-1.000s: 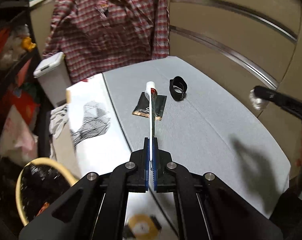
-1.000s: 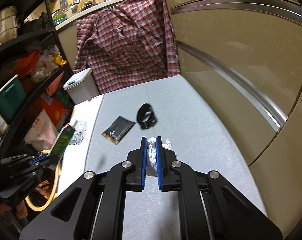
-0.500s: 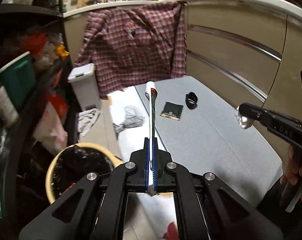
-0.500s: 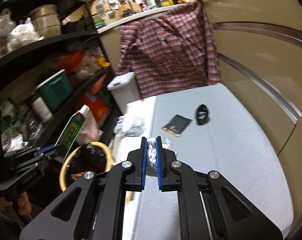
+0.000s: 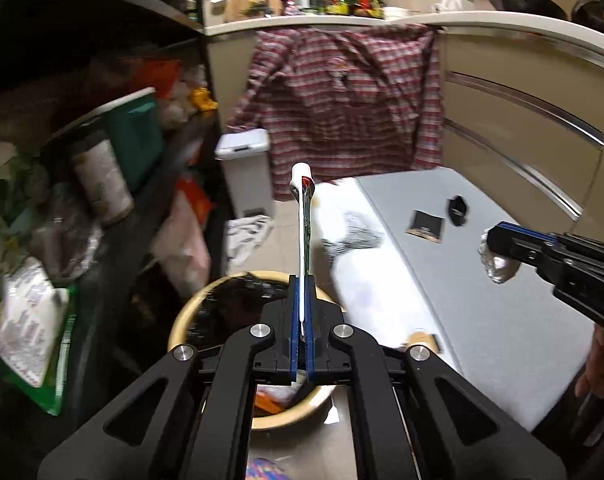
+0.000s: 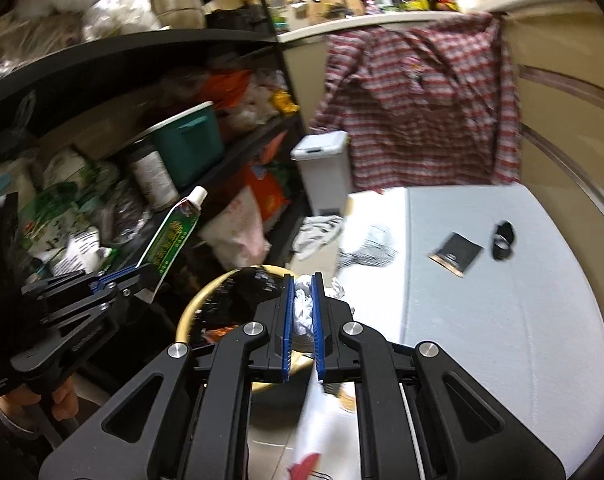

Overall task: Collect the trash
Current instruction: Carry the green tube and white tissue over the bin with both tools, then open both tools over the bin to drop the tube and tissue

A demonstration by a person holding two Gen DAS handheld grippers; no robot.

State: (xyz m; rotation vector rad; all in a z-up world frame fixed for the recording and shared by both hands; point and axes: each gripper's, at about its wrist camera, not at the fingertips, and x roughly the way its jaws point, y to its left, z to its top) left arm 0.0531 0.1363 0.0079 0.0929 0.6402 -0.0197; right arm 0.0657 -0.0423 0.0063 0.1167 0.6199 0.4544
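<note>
Left gripper [image 5: 300, 300]: jaws pinched the flat end of the toothpaste tube [image 5: 304, 216]; we had swung it off the table to above the bin [image 5: 189, 316].
Right gripper [image 6: 302, 312]: jaws pressed on the crumpled tissue [image 6: 302, 308], now near the bin rim too.
Meaning: we judged both ready to drop.
Table [image 6: 502, 320]: dark packet [image 6: 456, 254] and black ring [image 6: 503, 240] remained.

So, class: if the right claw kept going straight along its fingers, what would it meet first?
Probably the yellow-rimmed trash basket, just beyond the right claw and its crumpled tissue; depth is hard to judge.
</note>
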